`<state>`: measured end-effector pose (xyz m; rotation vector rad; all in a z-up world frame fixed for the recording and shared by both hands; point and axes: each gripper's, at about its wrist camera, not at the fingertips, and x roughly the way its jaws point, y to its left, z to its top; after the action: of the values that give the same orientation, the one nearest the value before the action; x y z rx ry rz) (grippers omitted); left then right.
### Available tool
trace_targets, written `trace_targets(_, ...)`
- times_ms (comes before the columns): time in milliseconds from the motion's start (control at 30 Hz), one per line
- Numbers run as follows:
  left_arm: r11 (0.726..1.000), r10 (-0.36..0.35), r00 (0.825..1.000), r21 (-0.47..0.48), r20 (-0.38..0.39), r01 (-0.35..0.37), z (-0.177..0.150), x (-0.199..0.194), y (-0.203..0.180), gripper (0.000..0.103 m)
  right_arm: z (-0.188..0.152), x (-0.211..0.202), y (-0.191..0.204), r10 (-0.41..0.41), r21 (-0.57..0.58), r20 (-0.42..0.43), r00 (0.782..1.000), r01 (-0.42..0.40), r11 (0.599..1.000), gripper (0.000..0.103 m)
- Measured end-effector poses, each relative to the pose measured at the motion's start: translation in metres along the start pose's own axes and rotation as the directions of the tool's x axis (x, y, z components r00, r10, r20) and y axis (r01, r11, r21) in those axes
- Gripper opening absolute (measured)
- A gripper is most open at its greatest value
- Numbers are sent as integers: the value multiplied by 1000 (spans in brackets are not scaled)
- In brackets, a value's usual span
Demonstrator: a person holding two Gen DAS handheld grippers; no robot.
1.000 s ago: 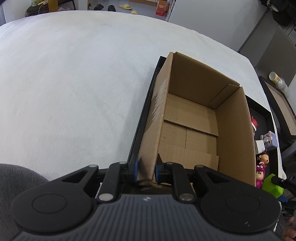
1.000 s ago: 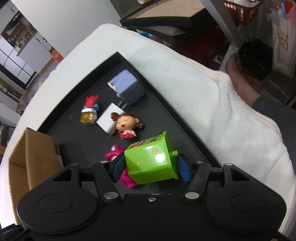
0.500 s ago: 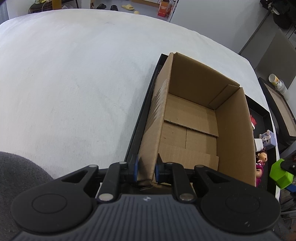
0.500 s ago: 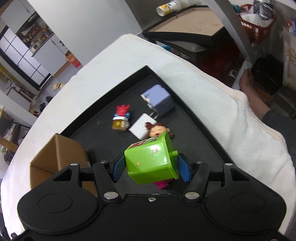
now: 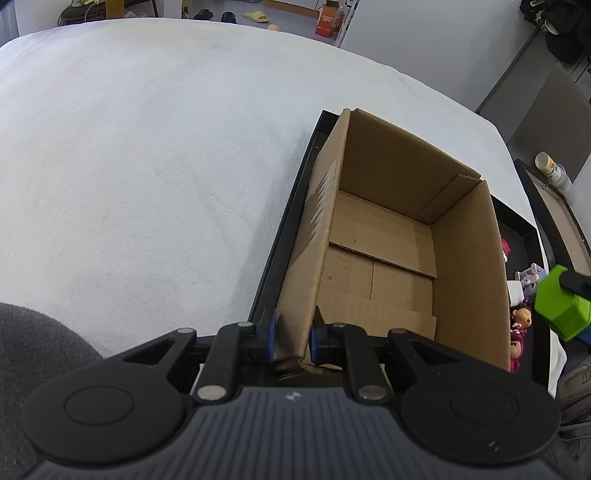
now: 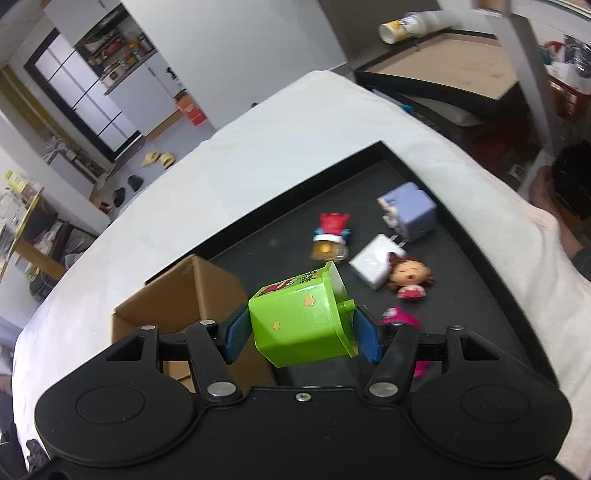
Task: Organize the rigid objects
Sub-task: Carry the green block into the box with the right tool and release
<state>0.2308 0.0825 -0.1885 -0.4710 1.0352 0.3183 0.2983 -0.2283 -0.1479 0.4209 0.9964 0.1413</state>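
My left gripper [image 5: 292, 339] is shut on the near wall of an open, empty cardboard box [image 5: 384, 251] that stands on a black tray [image 5: 280, 240]. My right gripper [image 6: 302, 334] is shut on a green plastic box [image 6: 301, 321] and holds it in the air above the tray [image 6: 480, 273], near the cardboard box [image 6: 177, 295]. The green box also shows at the right edge of the left wrist view [image 5: 561, 306]. On the tray lie a purple cube [image 6: 410, 212], a white block [image 6: 371, 266], a red figure [image 6: 330, 236], a doll [image 6: 408, 280] and a pink toy [image 6: 402, 321].
The tray sits on a white cloth-covered surface [image 5: 147, 166]. A dark table with a cup [image 6: 406, 26] stands beyond the far edge. A person's foot [image 6: 543, 184] is at the right. A grey sleeve [image 5: 37, 350] is at the lower left.
My right gripper has lifted the green box off the tray and carried it up and toward the cardboard box. My left gripper has kept its hold on the box wall.
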Motion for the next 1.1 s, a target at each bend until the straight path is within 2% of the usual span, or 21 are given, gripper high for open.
trace_targets(200,1000,-5,1000,3,0,5,-1,1,1,16,-1,5,25,22,-39,-2,1000,-22,999,58)
trace_targets(767,999,-35,999,3,19,35,-3,1,7,17,-12,21,85,147,-101,-22,989,-148,984,59)
trace_targets(1100,997,-63,998,-45,21,64,-2,2,17,17,-21,45,113,211,-139,-93,973,-223,965,59)
